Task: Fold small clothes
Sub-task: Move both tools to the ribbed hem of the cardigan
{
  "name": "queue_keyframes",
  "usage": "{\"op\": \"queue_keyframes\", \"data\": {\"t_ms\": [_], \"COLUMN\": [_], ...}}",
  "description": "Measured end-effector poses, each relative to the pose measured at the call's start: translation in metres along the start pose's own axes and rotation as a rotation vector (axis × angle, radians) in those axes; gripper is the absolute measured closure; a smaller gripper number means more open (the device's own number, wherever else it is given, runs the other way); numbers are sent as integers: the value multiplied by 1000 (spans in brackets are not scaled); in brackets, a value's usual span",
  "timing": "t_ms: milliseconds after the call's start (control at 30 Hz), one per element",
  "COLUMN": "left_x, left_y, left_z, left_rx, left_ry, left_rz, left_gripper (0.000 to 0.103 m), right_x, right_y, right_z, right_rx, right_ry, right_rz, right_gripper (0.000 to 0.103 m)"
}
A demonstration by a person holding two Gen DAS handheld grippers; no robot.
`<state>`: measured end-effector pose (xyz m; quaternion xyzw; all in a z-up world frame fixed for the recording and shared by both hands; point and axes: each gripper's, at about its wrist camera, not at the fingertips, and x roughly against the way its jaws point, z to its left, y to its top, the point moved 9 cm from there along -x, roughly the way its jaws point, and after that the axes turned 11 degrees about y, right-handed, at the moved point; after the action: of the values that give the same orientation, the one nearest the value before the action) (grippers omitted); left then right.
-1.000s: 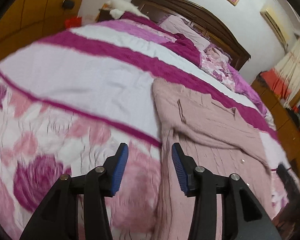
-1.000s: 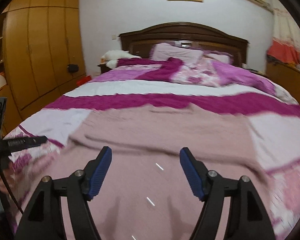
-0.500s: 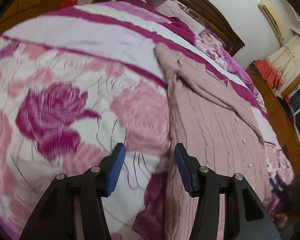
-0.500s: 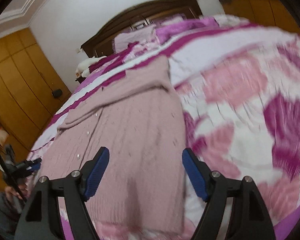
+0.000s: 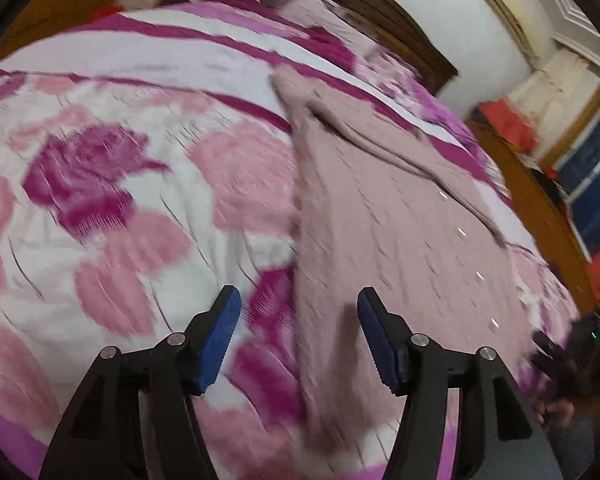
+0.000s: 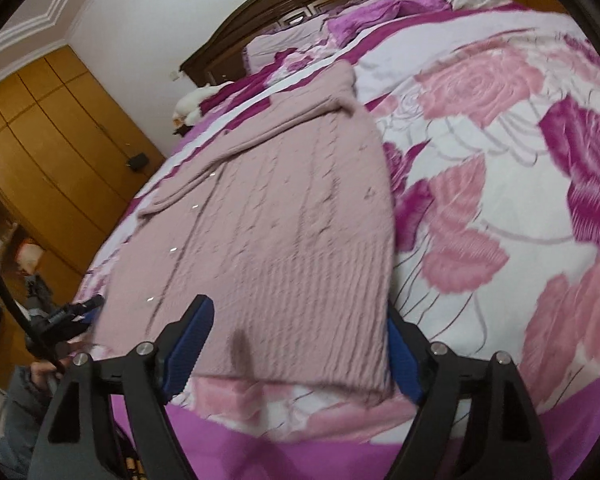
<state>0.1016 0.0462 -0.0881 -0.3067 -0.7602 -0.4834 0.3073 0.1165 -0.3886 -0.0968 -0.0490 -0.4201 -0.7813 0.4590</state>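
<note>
A: So where is the pink knit cardigan point(image 6: 284, 216) lying?

B: Flat on the rose-print bedspread point(image 6: 500, 168), near the foot of the bed. Its long axis runs from the ribbed hem point(image 6: 300, 344) at the near edge up toward the dark wooden headboard point(image 6: 300, 4). The sleeves are folded across the far end.

A: And the buttons?

B: A row of small pale ones runs lengthwise; in the right wrist view it sits toward the left side of the garment.

A: What about the right gripper point(image 6: 296, 352)?

B: Its jaws are spread and opening, low over the hem near the cardigan's right corner. The pads press on nothing.

A: The left gripper point(image 5: 298, 338)?

B: Also opening, jaws apart, over the cardigan's left edge. One blue pad point(image 5: 220, 340) is over the bedspread, the other over the knit. Nothing is gripped.

A: Any containers?

B: Only a yellow wooden wardrobe point(image 6: 48, 152) along the wall, doors shut.
</note>
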Motion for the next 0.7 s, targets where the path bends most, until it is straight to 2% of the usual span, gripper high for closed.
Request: {"op": "queue_keyframes", "data": {"t_ms": [167,300,500,567,700], "left_x": [6,-6,-27,-26,-10], "left_y": [-8,8,31,28,5], "left_z": [-5,-12,-23,-24,-32], "left_rx": [-1,45,62,55,32], "left_ry": [-42,-100,-149,-158,-238], "left_rz": [8,23,15,22,70], "left_gripper": [59,48,47,47,47], "right_x": [4,-3,-24,-30,-30], "right_y": [-8,-5,19,23,17], "right_z": [3,1,-5,-7,-3], "right_rx": [-58,-83,-130,-144,-172], "right_ry": [113,133,192,208,254], "right_rz": [-2,-4,-25,-28,-13], "right_gripper": [20,20,20,20,20]}}
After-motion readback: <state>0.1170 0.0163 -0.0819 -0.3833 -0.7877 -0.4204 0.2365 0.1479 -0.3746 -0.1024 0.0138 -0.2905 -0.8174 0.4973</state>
